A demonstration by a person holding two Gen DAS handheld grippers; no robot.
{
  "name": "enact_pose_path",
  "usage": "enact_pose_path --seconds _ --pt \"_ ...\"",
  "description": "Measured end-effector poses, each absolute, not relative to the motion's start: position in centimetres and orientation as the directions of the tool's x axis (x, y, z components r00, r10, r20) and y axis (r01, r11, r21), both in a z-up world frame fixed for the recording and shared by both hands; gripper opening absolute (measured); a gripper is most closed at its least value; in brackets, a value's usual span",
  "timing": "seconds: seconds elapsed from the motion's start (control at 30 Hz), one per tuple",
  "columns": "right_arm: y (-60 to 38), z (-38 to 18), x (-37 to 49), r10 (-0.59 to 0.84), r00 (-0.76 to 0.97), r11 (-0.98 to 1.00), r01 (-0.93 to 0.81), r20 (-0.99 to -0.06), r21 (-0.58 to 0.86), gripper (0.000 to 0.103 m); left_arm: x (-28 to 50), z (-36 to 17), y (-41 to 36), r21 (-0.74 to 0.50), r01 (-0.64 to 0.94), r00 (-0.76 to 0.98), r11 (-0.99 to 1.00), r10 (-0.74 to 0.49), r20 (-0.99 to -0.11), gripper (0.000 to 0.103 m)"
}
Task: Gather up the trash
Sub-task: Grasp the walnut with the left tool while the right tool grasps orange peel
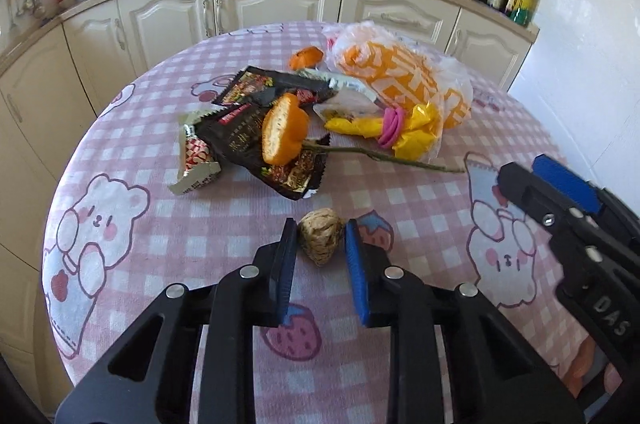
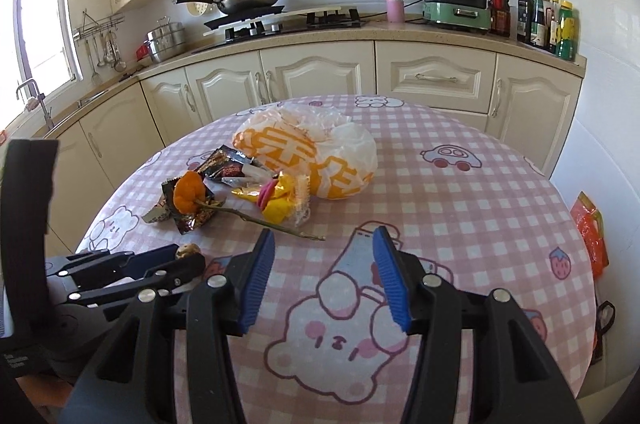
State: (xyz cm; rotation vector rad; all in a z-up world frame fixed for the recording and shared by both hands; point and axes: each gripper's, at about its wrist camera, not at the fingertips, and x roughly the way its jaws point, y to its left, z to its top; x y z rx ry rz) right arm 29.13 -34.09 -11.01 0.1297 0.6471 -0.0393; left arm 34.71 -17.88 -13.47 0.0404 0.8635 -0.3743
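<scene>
A brown wrinkled nut shell (image 1: pixel 321 239) lies on the pink checked tablecloth (image 1: pixel 224 224), and my left gripper (image 1: pixel 319 236) is shut on it, with both blue pads touching its sides. In the right wrist view this gripper (image 2: pixel 191 261) reaches in from the left with the shell (image 2: pixel 188 249) at its tips. Beyond it lies a trash heap: an orange peel (image 1: pixel 284 130) on black snack wrappers (image 1: pixel 248 148), a thin stem (image 1: pixel 380 154), yellow wrappers (image 1: pixel 380 126) and an orange-and-white plastic bag (image 1: pixel 400 72). My right gripper (image 2: pixel 324 235) hovers open over bare cloth, with nothing between its fingers.
A red-and-white wrapper (image 1: pixel 198 164) lies left of the heap, and a second peel piece (image 1: pixel 306 56) sits behind it. Cream cabinets (image 2: pixel 320 72) and a counter with a stove, pans and bottles run behind the round table. An orange bag (image 2: pixel 588 228) lies beyond the table's right edge.
</scene>
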Motion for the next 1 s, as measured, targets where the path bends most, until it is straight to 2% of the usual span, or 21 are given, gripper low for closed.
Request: enact_pose_path --seconds 0.13,0.4,0.57,0.6,0.63,0.67,0.8,0.9,1.0 --pt "-32.6 -10.6 30.1 0.030 0.796 0.994 0.039 -0.605 0.100 0.051 33.5 -11.9 -14.9 -0.153 0.311 0.638 0.938 -0.326 -0.697 0.023" --pt "-26.8 -9.3 34.2 0.164 0.761 0.986 -0.100 -0.627 0.137 0.051 33.8 -10.5 -8.0 -0.148 0.158 0.722 0.976 -0.217 -0.656 0.023" --pt "-24.2 -10.1 38.1 0.123 0.726 0.992 -0.071 -0.677 0.103 0.050 33.9 -10.6 -4.8 -0.169 0.117 0.731 0.979 -0.200 -0.653 0.023" --pt "-23.9 -10.3 38.4 0.126 0.719 0.992 -0.075 -0.683 0.104 0.034 33.8 -10.6 -4.4 -0.173 0.113 0.731 0.978 -0.200 -0.652 0.023" --pt "-23.5 -10.7 38.7 0.126 0.707 0.992 -0.083 -0.696 0.096 0.022 33.7 -10.7 -3.9 -0.176 0.111 0.732 0.978 -0.200 -0.651 0.023" --pt "-23.3 -11.0 39.0 0.115 0.695 0.993 -0.081 -0.709 0.081 0.018 33.6 -10.7 -3.4 -0.178 0.110 0.733 0.978 -0.201 -0.650 0.023" --pt "-23.4 -11.0 38.2 0.082 0.716 0.997 -0.064 -0.693 0.051 0.012 32.9 -10.7 -1.9 -0.196 0.105 0.739 0.975 -0.209 -0.640 0.023" --pt "-22.8 -9.0 35.9 0.046 0.776 0.999 -0.053 -0.629 0.008 0.011 31.9 -10.3 -0.6 -0.211 0.099 0.751 0.972 -0.212 -0.625 0.023" --pt "-21.2 -6.7 33.6 0.075 0.815 0.996 -0.087 -0.574 0.006 0.011 31.0 -9.9 0.8 -0.223 0.083 0.762 0.971 -0.206 -0.614 0.023"
